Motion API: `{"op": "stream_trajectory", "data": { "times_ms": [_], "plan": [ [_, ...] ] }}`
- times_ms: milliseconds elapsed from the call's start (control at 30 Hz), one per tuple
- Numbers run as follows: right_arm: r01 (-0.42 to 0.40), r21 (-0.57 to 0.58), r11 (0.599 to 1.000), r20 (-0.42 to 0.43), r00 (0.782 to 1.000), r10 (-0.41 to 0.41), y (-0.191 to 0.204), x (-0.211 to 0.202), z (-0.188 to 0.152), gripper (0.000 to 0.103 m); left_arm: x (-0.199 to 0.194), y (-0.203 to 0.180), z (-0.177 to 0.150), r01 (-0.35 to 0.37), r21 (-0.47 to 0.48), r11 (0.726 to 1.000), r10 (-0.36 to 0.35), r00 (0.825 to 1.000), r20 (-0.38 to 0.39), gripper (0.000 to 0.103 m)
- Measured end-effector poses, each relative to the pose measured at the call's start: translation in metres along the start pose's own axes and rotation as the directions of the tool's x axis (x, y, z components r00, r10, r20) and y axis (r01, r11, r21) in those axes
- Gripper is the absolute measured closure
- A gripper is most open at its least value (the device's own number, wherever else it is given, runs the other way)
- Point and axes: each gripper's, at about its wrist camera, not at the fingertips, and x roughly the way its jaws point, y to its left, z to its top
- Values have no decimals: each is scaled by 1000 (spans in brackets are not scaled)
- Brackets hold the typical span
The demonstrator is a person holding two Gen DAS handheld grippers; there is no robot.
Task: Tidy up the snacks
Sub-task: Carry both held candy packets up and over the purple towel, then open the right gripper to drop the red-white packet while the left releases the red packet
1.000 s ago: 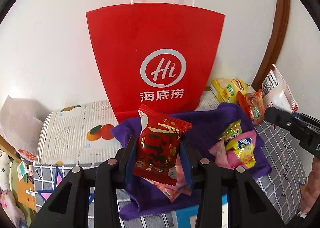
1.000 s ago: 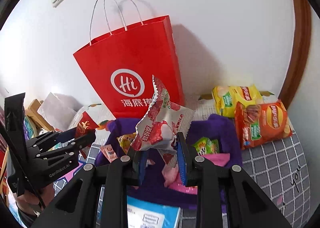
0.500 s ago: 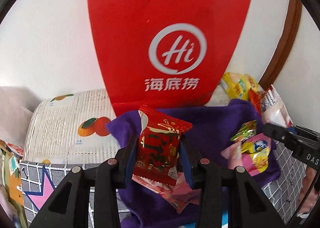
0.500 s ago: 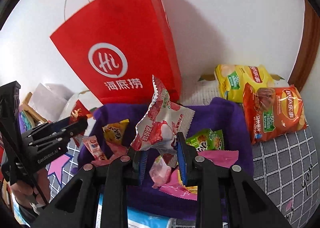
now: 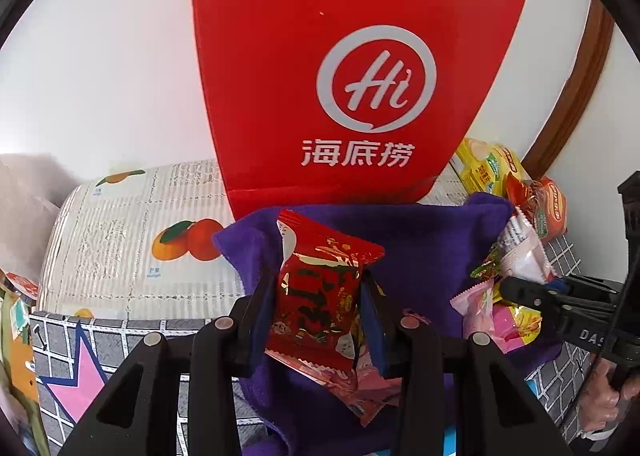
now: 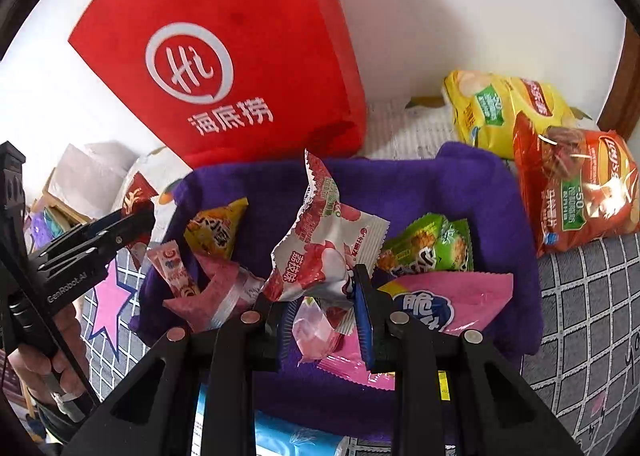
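Observation:
My left gripper point(image 5: 318, 320) is shut on a red snack packet point(image 5: 316, 296) with gold print, held above the left part of a purple cloth point(image 5: 420, 248). My right gripper point(image 6: 322, 316) is shut on a white and red snack packet point(image 6: 320, 248), held over the same purple cloth point(image 6: 460, 184). Several small snack packets lie on the cloth: a yellow one point(image 6: 216, 232), a green one point(image 6: 432, 248), a pink one point(image 6: 452, 304). A red paper bag point(image 5: 352, 76) with a white "Hi" logo stands behind the cloth; it also shows in the right wrist view point(image 6: 224, 68).
A yellow chip bag point(image 6: 504, 108) and an orange chip bag point(image 6: 576, 188) lie right of the cloth. A fruit-print mat point(image 5: 132, 240) covers the back of the surface, a grid-pattern cover point(image 6: 588, 316) the front. Clutter sits at the far left point(image 6: 80, 184). A wall is close behind.
Both grippers have moved forward and lower toward the cloth and the red bag, which now looks larger. Each still holds its packet.

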Motion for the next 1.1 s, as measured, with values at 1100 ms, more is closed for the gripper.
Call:
{"op": "stream_trajectory", "data": {
  "times_ms": [1100],
  "plan": [
    [31, -54, 998, 73, 997, -27, 7, -21, 2, 56, 27, -12, -8, 93, -11, 996, -93, 991, -100, 64]
  ]
}}
